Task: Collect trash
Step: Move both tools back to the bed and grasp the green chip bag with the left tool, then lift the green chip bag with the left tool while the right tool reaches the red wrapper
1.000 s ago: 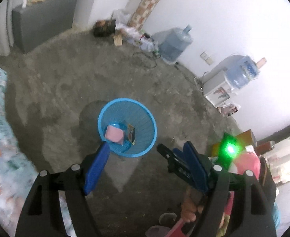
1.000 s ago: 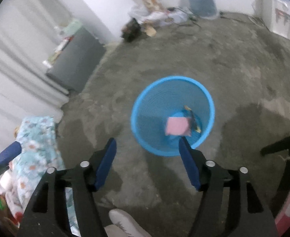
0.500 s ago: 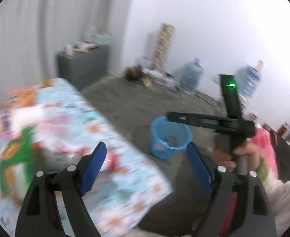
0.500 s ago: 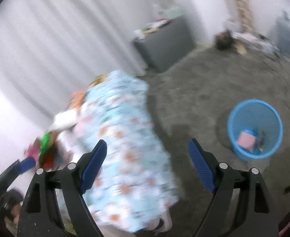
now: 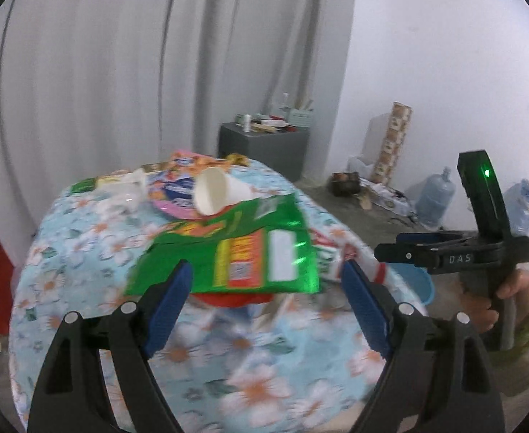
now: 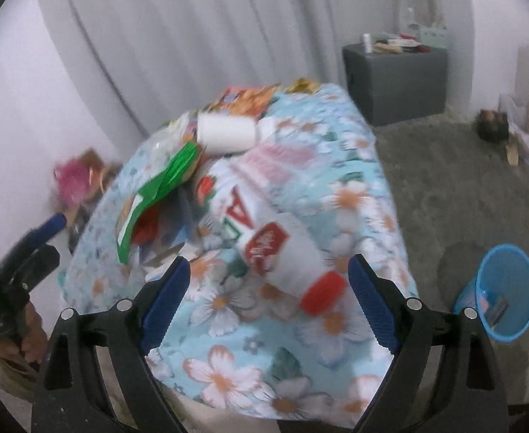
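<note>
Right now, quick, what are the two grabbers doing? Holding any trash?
Left gripper: open, holding nothing, jaws just been opening.
Right gripper: open, holding nothing, jaws just been opening.

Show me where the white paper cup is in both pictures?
Left wrist view: the white paper cup lies on its side at upper centre, on the wrappers just behind the shiny green foil packet.
Right wrist view: the cup lies upper centre-left, above that packet.
Shared landmark: the grey cabinet by the curtain.
</note>
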A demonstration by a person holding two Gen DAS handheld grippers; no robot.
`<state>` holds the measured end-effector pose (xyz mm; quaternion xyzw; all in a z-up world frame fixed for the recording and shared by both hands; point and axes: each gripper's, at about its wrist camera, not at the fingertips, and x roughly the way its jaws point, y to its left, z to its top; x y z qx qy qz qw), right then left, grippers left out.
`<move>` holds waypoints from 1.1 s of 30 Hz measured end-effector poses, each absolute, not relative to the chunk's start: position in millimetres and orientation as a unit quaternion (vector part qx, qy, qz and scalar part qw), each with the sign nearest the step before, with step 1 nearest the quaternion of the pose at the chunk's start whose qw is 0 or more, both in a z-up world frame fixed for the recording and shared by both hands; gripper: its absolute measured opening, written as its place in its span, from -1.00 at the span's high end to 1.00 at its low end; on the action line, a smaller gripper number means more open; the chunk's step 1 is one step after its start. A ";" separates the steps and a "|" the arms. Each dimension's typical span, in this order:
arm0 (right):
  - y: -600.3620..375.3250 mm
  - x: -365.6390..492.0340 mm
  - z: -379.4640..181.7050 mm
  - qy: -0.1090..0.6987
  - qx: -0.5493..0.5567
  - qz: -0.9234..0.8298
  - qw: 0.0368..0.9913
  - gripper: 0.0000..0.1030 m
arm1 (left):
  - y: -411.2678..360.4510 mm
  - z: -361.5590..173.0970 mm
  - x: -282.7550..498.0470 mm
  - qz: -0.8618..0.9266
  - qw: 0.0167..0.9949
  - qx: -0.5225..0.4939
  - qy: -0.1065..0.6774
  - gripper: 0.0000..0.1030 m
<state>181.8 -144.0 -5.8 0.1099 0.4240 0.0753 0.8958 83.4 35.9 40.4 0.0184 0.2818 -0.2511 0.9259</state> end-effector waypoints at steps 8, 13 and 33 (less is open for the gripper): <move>-100.9 215.5 -17.4 0.436 0.005 0.039 0.899 -0.65 | 77.2 16.6 101.5 -0.202 0.938 0.001 0.283 -0.59; -88.5 229.6 -24.9 0.441 -0.026 0.026 0.897 -0.65 | 110.7 -4.2 124.0 -0.221 0.908 -0.116 0.337 -0.52; -100.1 264.4 -52.7 0.477 0.009 0.027 0.878 -0.65 | 137.6 -79.4 197.2 -0.340 0.668 -0.494 0.440 0.06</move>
